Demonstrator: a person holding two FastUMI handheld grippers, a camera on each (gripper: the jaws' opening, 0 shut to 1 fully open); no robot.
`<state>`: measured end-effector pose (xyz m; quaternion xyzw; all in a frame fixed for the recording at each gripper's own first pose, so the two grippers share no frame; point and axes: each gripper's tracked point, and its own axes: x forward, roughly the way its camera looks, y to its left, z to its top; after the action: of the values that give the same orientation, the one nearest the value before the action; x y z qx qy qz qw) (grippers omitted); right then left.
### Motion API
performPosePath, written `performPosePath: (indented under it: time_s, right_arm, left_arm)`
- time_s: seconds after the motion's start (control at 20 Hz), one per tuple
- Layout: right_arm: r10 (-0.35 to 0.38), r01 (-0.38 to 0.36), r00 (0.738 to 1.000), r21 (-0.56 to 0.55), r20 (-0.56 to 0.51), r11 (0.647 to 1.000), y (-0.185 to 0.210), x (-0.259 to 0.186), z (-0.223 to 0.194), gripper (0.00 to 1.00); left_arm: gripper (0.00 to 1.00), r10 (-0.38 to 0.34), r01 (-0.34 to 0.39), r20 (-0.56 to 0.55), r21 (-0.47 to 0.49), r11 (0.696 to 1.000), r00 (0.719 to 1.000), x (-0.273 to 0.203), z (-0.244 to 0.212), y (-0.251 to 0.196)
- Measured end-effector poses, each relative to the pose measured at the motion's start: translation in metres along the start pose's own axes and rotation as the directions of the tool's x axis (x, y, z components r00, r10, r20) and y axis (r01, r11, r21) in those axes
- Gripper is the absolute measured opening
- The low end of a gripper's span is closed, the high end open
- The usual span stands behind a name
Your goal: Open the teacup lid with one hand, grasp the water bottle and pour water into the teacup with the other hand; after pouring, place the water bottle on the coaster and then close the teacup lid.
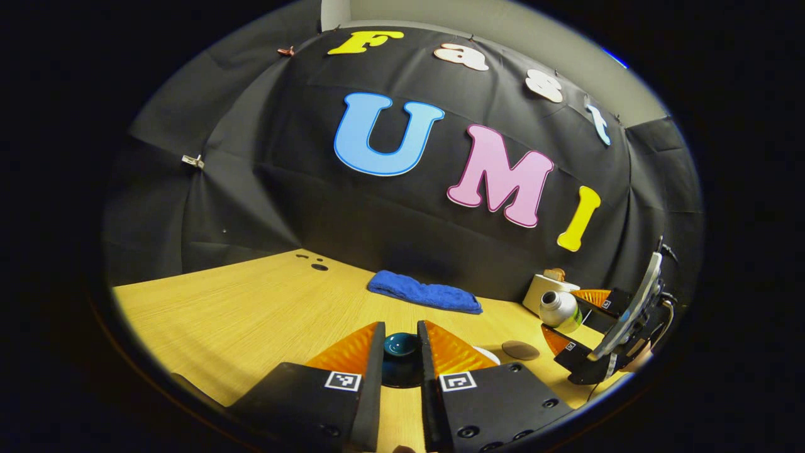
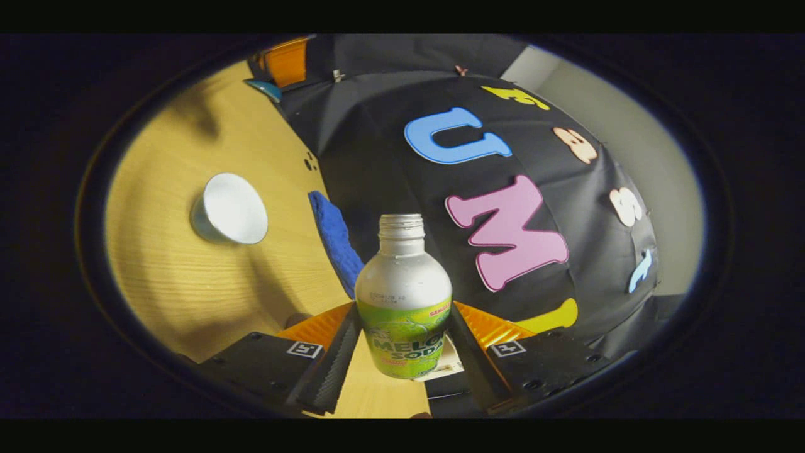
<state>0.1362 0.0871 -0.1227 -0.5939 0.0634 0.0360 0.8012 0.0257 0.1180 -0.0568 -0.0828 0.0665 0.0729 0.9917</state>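
Observation:
My left gripper [image 1: 402,371] is shut on the dark blue teacup lid [image 1: 401,346], held above the wooden table [image 1: 251,314]. In the right gripper view the same lid [image 2: 264,89] and the left gripper show at the top edge. The white teacup [image 2: 229,209] stands uncovered on the table, apart from both grippers. My right gripper [image 2: 402,352] is shut on the silver and green water bottle [image 2: 402,296], which has no cap. In the left gripper view the bottle [image 1: 558,309] is tilted, mouth toward the left, in the right gripper [image 1: 585,327]. A round brown coaster [image 1: 520,350] lies near it.
A folded blue towel [image 1: 424,292] lies at the back of the table by the black cloth wall. A white box [image 1: 546,286] stands behind the bottle at the back right. Small holes [image 1: 317,264] mark the tabletop at the back left.

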Motion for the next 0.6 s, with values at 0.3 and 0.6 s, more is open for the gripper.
performPosePath:
  time_s: [0.3,0.6]
  right_arm:
    - [0.031,-0.026,0.999,-0.171,0.027,0.985,0.014,0.001,0.011,0.8]
    - [0.055,-0.039,0.997,-0.298,0.046,0.954,0.022,0.002,0.016,0.77]
  left_arm:
    - [0.31,0.0,0.0,0.0,0.009,1.0,1.0,0.0,0.002,0.001]
    - [0.31,0.003,-0.003,-0.005,0.008,1.0,1.0,0.001,0.0,0.004]
